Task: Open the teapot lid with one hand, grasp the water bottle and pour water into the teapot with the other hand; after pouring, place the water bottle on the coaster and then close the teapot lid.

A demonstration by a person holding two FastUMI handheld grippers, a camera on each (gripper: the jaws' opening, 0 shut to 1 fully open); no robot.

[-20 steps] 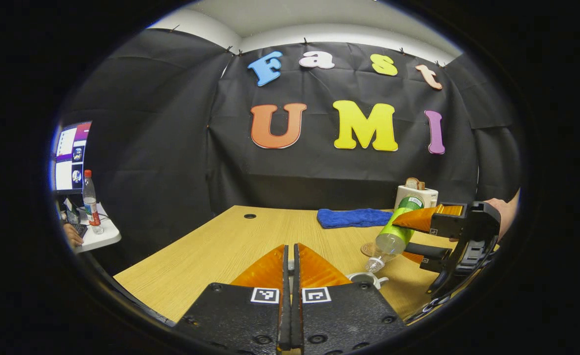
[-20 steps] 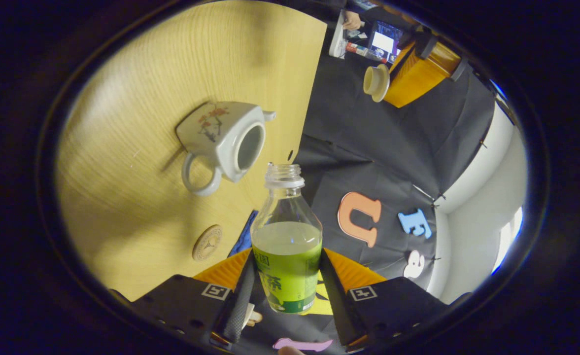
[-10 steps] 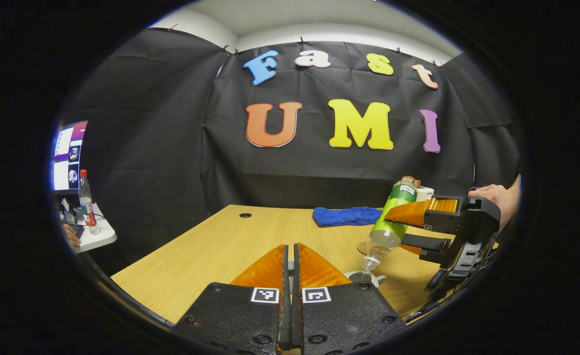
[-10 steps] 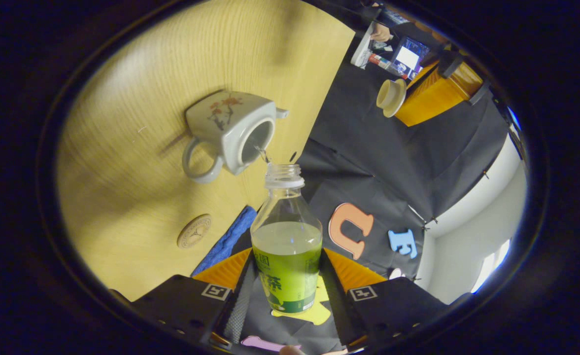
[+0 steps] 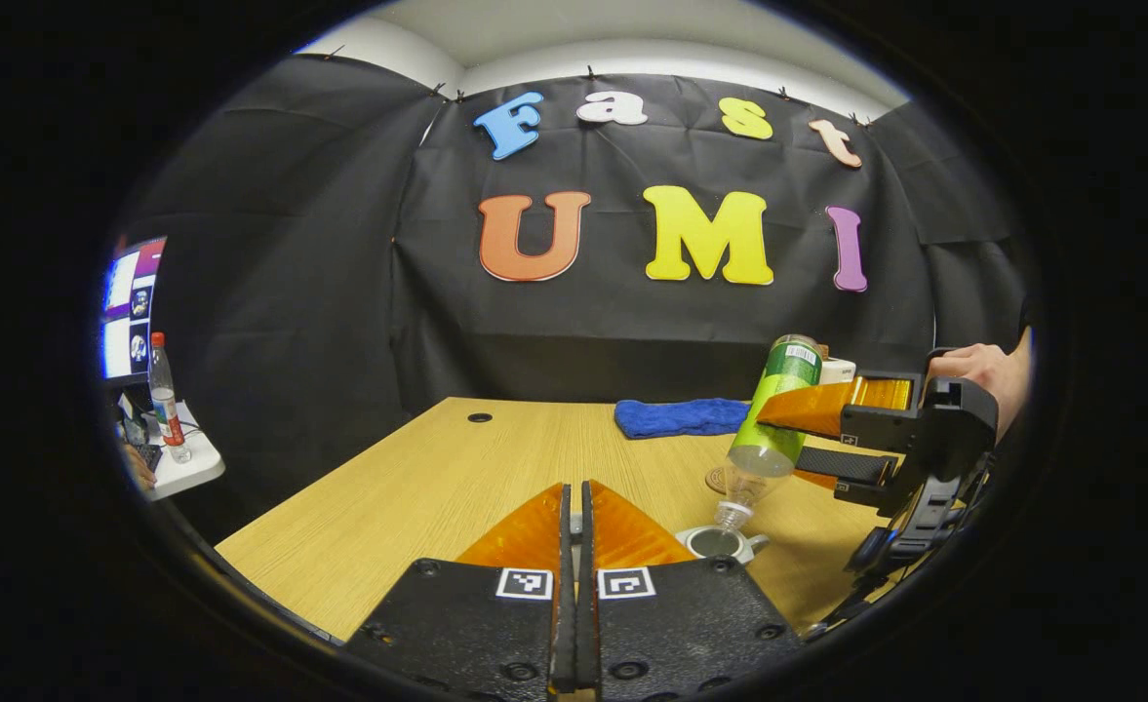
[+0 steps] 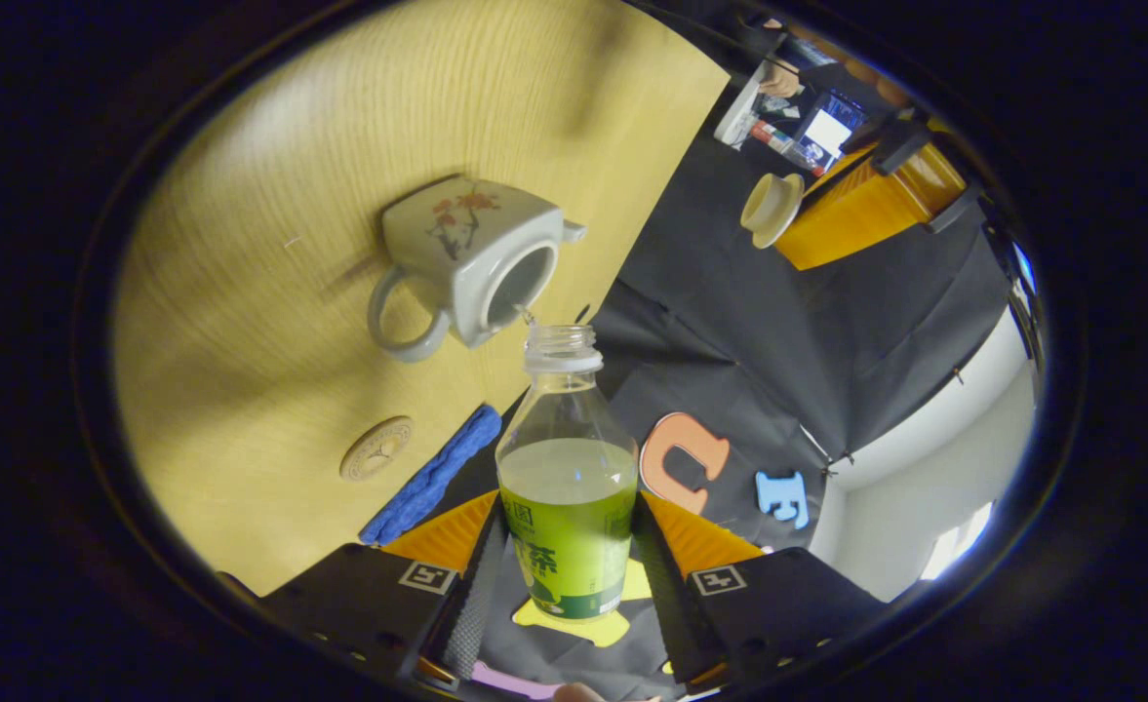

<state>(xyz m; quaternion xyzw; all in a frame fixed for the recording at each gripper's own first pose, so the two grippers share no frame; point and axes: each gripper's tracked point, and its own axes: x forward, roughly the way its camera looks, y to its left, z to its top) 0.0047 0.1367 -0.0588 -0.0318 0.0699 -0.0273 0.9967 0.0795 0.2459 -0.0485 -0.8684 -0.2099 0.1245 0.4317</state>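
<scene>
A white teapot (image 6: 466, 258) with a flower print stands open on the wooden table (image 6: 271, 195); its rim (image 5: 715, 542) also peeks past my left gripper. My right gripper (image 6: 566, 526) is shut on the green-labelled water bottle (image 6: 566, 487), which is uncapped and tilted mouth down. A thin trickle of water runs from its mouth into the teapot opening. In the left gripper view the bottle (image 5: 776, 409) slants down over the pot, with the right gripper (image 5: 778, 441) on it. My left gripper (image 5: 574, 492) is shut, and it (image 6: 808, 210) holds the teapot lid (image 6: 764, 207) up beside the pot. The round coaster (image 6: 376, 448) lies near the teapot.
A blue cloth (image 5: 676, 417) lies at the table's back edge, with a white box (image 5: 839, 369) behind the bottle. A hand (image 5: 983, 369) holds the right gripper. Off the table's left are a side table with a bottle (image 5: 166, 400) and a monitor (image 5: 130, 307).
The bottle has tipped steeper and its mouth has come down close over the teapot opening; water now runs out. My left gripper with the lid has barely moved.
</scene>
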